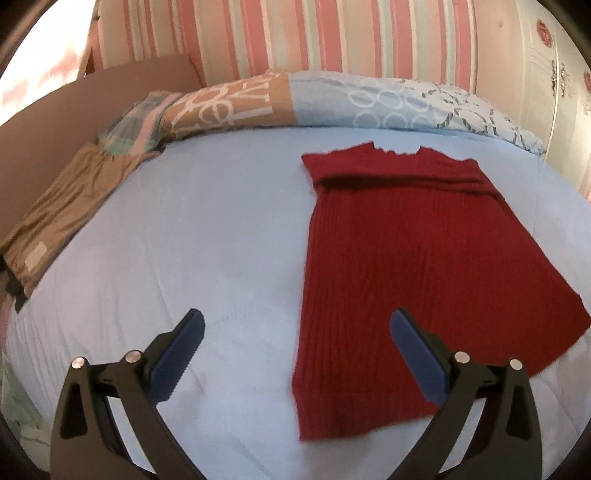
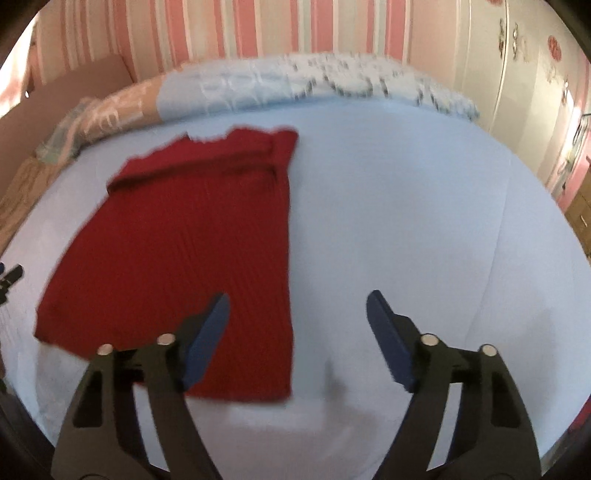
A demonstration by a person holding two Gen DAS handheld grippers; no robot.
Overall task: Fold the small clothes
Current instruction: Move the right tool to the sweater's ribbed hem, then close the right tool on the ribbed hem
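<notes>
Pink-and-white striped wall (image 1: 295, 33) runs behind a bed covered by a pale blue sheet (image 1: 192, 236), which fills most of both views and lies smooth and bare over a wide area. Along the sheet's far edge, well beyond both sets of fingers, sits a patterned pillow (image 1: 388, 103) in blue, tan and white. At the far left edge of the bed, well to the left of the left gripper's fingers, a brown garment (image 1: 70, 206) lies folded, with a brown board (image 1: 122, 85) standing behind it.

A red ribbed knit top (image 1: 406, 258) lies flat on the sheet with its sleeves folded in, its neckline toward the pillow and its hem nearest the cameras. Its left long edge runs ahead of the gap between the left gripper's fingers, and its hem corner sits just beyond the right-hand finger. In the right wrist view the top's right long edge falls between the two fingers, the left-hand finger overlapping the cloth near the hem; open sheet stretches ahead of and to the right of the right-hand finger.

The left gripper (image 1: 297, 325) has its blue-padded fingers spread wide with nothing between the pads. The right gripper (image 2: 297, 306) is also spread apart and grips nothing.
</notes>
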